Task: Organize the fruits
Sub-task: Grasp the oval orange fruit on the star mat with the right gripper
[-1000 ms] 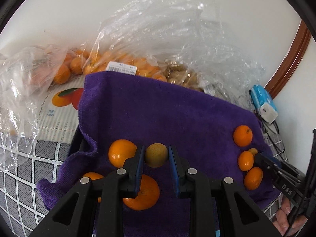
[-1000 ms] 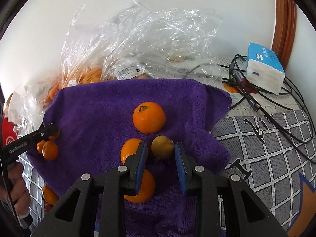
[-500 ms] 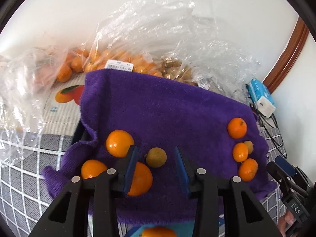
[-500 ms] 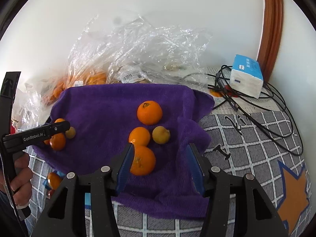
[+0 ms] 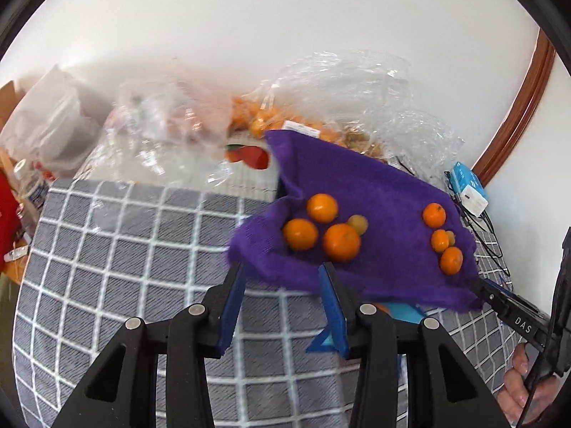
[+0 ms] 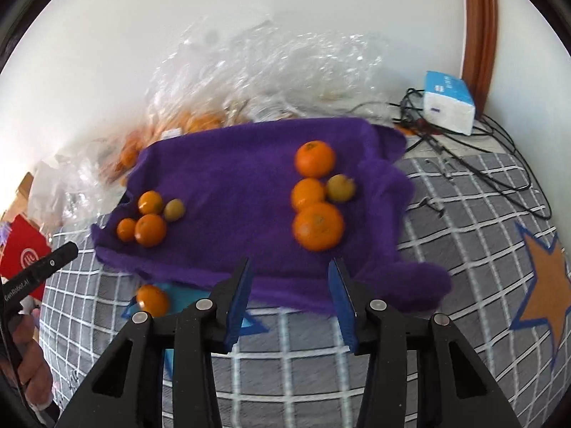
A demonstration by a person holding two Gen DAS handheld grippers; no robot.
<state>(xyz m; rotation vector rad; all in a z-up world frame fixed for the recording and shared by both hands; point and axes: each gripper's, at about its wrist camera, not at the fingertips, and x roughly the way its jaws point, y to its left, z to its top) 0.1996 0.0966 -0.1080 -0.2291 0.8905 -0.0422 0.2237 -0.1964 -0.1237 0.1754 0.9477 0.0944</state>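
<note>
A grey quilted cover with a white grid pattern carries everything. At its far edge, against the white wall, lie crumpled clear plastic bags, some holding small oranges, probably the stock the fruit came from. Just in front of them a purple towel is spread as the sorting surface, its near edge hanging loose over the cover.

On the towel's right side sits a tight row of three round orange mandarins with a small yellow-green fruit touching the middle one. Near the towel's left edge a second cluster of smaller mandarins and another yellowish fruit looks like a deliberate second group, well apart from the first. One stray mandarin rests off the towel on the cover, near the towel's near-left corner, apparently not yet sorted.

The right gripper hangs over the towel's near edge, jaws spread wide and empty. The left gripper is likewise agape, holding nothing, short of the towel's near-left corner.
</note>
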